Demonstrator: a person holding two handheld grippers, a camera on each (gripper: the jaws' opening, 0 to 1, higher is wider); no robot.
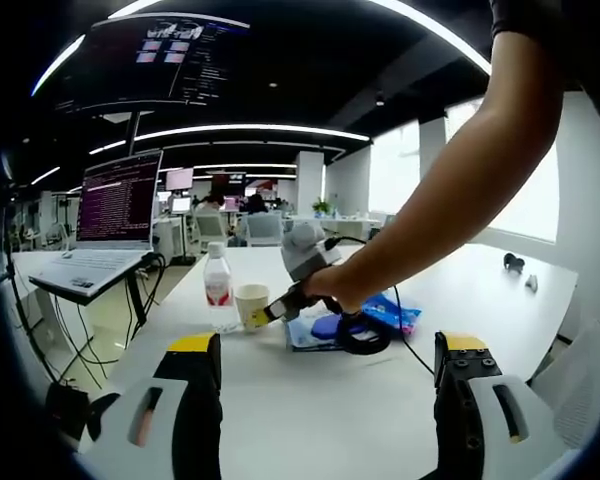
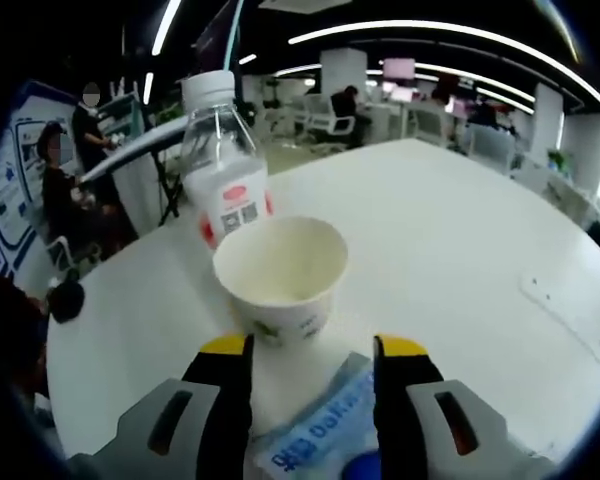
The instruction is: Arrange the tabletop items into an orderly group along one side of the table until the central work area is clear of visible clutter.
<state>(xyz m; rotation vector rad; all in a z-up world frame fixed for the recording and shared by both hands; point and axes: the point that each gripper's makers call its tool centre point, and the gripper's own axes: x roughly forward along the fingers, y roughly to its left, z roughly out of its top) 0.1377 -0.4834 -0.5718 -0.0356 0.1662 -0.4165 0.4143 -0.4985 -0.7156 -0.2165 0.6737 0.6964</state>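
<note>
White office tabletop (image 1: pixel 310 400) holds the clear plastic water bottle (image 2: pixel 223 165) and white paper cup (image 2: pixel 280 272) together near one edge, right tongs (image 2: pixel 312 352) spread before the cup, left tongs (image 1: pixel 325 350) spread and empty; sorting looks barely begun.

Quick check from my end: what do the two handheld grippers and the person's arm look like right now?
Both the left gripper and the right gripper have black jaws with yellow tips and pale grey outer shells with dark slots. The right gripper's body is light grey. The person's arm wears a short dark sleeve.

Cup (image 2: pixel 282 268) stands just before bottle (image 2: pixel 223 165) on table (image 2: pixel 460 250), perhaps touching.
</note>
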